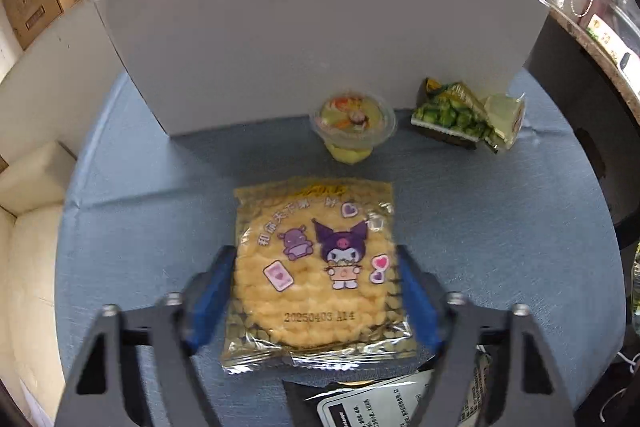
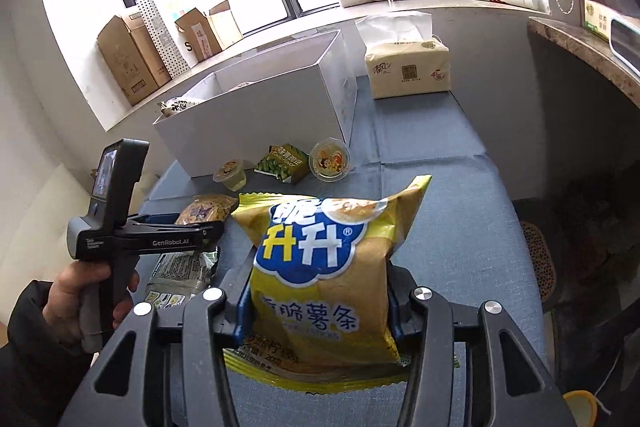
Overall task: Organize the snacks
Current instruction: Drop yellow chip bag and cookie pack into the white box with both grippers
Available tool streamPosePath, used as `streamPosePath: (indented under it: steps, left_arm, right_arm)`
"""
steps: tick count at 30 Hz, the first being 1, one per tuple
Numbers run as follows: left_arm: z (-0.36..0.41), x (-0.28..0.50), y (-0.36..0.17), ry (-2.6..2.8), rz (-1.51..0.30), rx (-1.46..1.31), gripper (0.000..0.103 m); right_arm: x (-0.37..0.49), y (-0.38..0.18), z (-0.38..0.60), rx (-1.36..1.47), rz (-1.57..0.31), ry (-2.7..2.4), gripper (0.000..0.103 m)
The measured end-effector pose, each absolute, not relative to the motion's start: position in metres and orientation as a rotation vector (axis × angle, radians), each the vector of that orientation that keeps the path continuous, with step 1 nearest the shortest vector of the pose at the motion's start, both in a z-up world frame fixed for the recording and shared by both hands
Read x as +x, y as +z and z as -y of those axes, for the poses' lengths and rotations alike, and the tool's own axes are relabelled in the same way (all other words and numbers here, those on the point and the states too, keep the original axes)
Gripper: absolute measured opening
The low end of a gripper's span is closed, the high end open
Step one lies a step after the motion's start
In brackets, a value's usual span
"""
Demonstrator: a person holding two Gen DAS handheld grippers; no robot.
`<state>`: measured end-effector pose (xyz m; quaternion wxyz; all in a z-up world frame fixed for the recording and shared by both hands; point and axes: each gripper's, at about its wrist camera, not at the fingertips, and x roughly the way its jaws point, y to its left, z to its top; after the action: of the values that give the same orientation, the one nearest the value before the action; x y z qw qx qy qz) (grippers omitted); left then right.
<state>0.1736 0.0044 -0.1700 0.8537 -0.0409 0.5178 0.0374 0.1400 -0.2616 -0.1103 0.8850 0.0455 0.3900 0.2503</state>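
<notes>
My left gripper (image 1: 316, 267) is open, its blue pads on either side of a clear packet of a round yellow cracker with cartoon stickers (image 1: 316, 267) lying flat on the blue cloth; I cannot tell if the pads touch it. My right gripper (image 2: 320, 307) is shut on a yellow chip bag with a blue logo (image 2: 324, 267), held above the table. A white open box (image 2: 260, 107) stands at the back; its wall fills the left wrist view (image 1: 320, 39). The left gripper also shows in the right wrist view (image 2: 192, 231), over the cracker packet (image 2: 208, 211).
A jelly cup (image 1: 352, 127) and a green pea packet (image 1: 456, 115) lie in front of the box. A second jelly cup (image 2: 330, 161) and a tissue pack (image 2: 406, 67) sit on the cloth. A dark packet (image 2: 180, 267) lies near the front edge. Cardboard boxes (image 2: 128, 63) line the windowsill.
</notes>
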Motion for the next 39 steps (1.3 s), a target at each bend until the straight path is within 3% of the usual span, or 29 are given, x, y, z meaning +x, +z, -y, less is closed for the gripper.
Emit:
streamPosePath:
  steps: [8, 16, 24, 31, 33, 34, 35, 37, 39]
  left_arm:
    - [-0.026, 0.15, -0.148, 0.037, -1.003, -0.189, 0.077]
    - [-0.027, 0.13, -0.059, -0.027, -0.811, -0.174, 0.077]
    - [-0.044, 0.208, 0.013, 0.017, -0.709, -0.107, 0.077]
    - [-0.058, 0.29, 0.018, 0.044, -0.734, -0.101, 0.077]
    - [-0.059, 0.308, 0.013, 0.04, -0.76, -0.093, 0.08]
    - [-0.06, 0.314, 0.008, 0.061, -0.771, -0.088, 0.094]
    - [-0.063, 0.318, 0.004, 0.085, -0.771, -0.087, 0.101]
    - [-0.071, 0.317, -0.001, 0.082, -0.774, -0.127, 0.103]
    - [-0.078, 0.312, -0.006, 0.07, -0.781, -0.161, 0.103]
  right_arm:
    - [0.136, -0.115, 0.256, 0.089, -0.82, 0.53, 0.054]
    - [0.154, -0.093, 0.237, 0.099, -0.795, 0.584, 0.054]
    - [0.242, -0.03, 0.18, 0.093, -0.744, 0.682, 0.055]
    - [0.326, -0.016, 0.141, 0.088, -0.731, 0.678, 0.055]
    - [0.346, -0.014, 0.135, 0.111, -0.745, 0.663, 0.06]
    - [0.354, -0.013, 0.133, 0.112, -0.748, 0.658, 0.075]
    - [0.361, -0.011, 0.131, 0.109, -0.749, 0.633, 0.095]
    - [0.367, -0.006, 0.136, 0.128, -0.728, 0.595, 0.103]
    - [0.366, -0.002, 0.142, 0.163, -0.712, 0.602, 0.103]
